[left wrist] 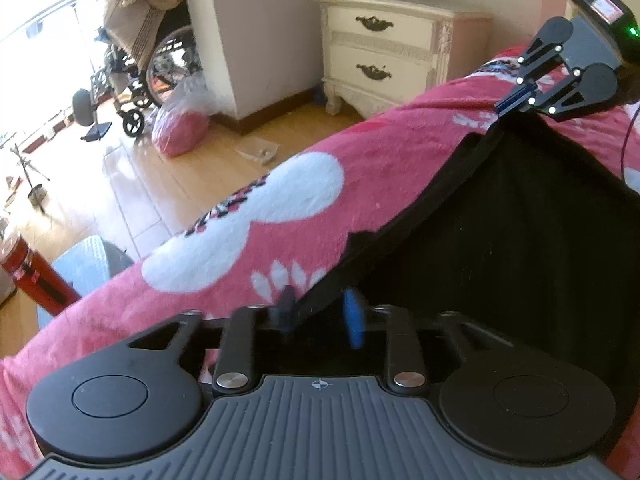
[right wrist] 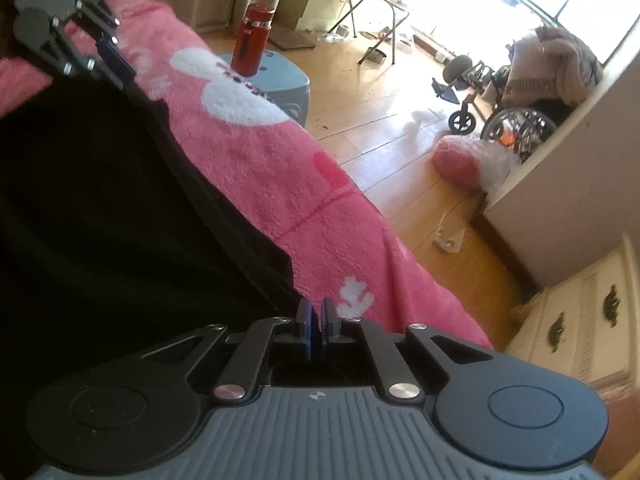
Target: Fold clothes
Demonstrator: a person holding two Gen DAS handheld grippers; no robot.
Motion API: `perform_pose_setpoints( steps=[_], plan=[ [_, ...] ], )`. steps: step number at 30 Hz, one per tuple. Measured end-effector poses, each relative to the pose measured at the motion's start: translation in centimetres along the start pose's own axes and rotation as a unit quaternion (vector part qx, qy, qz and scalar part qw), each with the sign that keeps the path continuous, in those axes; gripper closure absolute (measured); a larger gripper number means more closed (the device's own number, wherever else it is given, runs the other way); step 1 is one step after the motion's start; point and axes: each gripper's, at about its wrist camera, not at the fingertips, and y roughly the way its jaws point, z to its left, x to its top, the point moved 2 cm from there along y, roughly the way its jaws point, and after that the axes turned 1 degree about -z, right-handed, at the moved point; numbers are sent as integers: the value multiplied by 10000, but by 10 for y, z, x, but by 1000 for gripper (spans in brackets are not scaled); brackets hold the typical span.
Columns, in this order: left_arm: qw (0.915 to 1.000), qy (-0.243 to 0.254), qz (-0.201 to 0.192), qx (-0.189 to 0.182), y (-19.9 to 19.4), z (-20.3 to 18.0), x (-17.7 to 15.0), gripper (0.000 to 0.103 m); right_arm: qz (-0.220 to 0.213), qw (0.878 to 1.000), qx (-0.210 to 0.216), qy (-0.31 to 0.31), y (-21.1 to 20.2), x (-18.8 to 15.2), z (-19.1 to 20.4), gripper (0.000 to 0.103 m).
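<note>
Clutter ringed the bed on its floor side. On the pink blanket (left wrist: 360, 148) with white flower shapes lay the black garment (left wrist: 500, 220), spread flat, its hemmed edge running along the bed between the two tools. The left gripper (left wrist: 320, 316) stood at one corner of that edge with its blue fingers (left wrist: 354, 320) parted and the cloth's edge passing between them; whether the pads pressed on it could not be told. The right gripper (right wrist: 316, 326) sat at the other corner, its jaws almost together with a thin gap, and no cloth showed between them.

Beyond the bed's edge, on the wooden floor (right wrist: 360, 112), stood a cream nightstand (left wrist: 384, 48) with two dark drawer pulls, close to the mattress. A wheelchair (right wrist: 516, 120) draped with beige blankets was parked near the bright window, a pink bag in clear plastic (right wrist: 468, 164) lying beside the wall corner. A red bottle (right wrist: 252, 40) stood on a pale blue stool (right wrist: 288, 84) just beside the bed.
</note>
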Motion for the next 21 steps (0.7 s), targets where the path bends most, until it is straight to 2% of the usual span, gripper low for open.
perform_pose_setpoints(
  steps=[1, 3, 8, 11, 15, 21],
  plan=[
    [10000, 43, -1, -38, 2, 0, 2, 69, -4, 9999, 80, 68, -1, 0, -4, 86],
    [9998, 122, 2, -123, 6, 1, 7, 67, -14, 9996, 232, 143, -2, 2, -9, 79],
    [9971, -48, 285, -704, 27, 12, 13, 66, 127, 9975, 656, 246, 3, 5, -14, 76],
    [9952, -126, 343, -907, 28, 16, 14, 67, 226, 9956, 875, 233, 6, 6, -14, 74],
    [9934, -162, 389, -1066, 26, 17, 12, 67, 287, 9937, 1071, 181, 8, 6, -14, 67],
    [9928, -54, 476, -1100, 28, 15, 11, 70, 549, 9919, 1140, 115, 21, 5, -15, 67]
  ],
)
